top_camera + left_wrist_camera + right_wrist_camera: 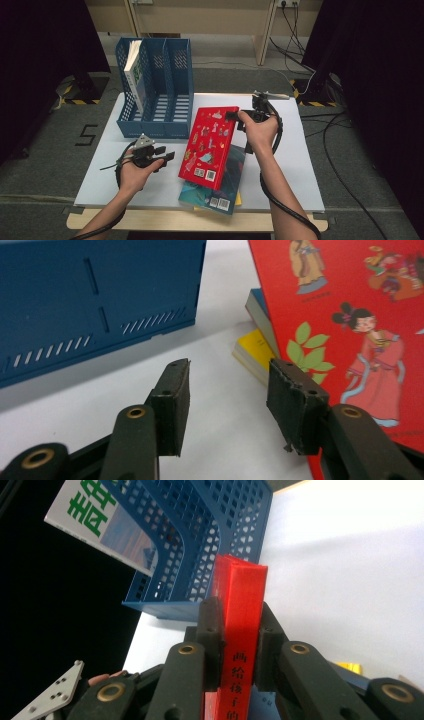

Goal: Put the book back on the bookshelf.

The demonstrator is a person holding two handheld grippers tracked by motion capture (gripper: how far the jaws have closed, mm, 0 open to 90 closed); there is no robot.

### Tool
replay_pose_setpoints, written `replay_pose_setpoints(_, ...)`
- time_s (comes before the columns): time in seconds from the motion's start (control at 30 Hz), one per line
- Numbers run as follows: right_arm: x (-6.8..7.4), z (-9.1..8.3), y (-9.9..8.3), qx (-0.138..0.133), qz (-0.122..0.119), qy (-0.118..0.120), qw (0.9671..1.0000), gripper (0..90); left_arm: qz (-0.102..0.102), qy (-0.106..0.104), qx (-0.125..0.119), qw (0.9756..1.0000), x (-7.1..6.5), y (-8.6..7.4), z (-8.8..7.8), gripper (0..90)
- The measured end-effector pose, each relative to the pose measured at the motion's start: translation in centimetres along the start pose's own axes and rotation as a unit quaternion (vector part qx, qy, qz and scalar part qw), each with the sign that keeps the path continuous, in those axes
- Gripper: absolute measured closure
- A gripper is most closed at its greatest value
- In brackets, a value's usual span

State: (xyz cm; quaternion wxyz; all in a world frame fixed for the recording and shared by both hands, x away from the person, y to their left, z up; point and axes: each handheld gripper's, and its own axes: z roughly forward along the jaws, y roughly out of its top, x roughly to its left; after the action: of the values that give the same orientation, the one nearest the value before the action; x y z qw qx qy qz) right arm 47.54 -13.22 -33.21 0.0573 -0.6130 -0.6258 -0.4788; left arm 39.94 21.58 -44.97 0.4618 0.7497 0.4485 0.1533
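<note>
two grippers, right gripper [239,118] clamping red book [210,145], left gripper [167,156] open, seemingly empty

— Under the red book [209,146], beside the right gripper [239,116]: teal book [227,187] mostly covered, title unreadable!
— Yellow book [254,351] near the left gripper [227,390]: just a corner peeking out.

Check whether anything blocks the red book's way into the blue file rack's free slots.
Nothing visible does. The right tool is clamped on the red book, and bare table lies between it and the blue file rack. The middle and right slots look free; one white book fills the left.
</note>
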Motion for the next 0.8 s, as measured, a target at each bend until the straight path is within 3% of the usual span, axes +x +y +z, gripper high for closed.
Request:
replay_pose_setpoints(0.33, 0.5, 0.1, 1.0, -0.022, -0.004, -0.012, 0.9997, 79.5, 0.012, -0.004, -0.013, 0.9998, -0.8, 1.5, 0.3, 45.7)
replay_pose_setpoints(0.8, 1.0, 0.4, 1.9, -0.032, -0.011, -0.021, 0.9992, 79.6, 0.035, -0.019, -0.020, 0.9990, -1.8, 3.7, 0.5, 44.4)
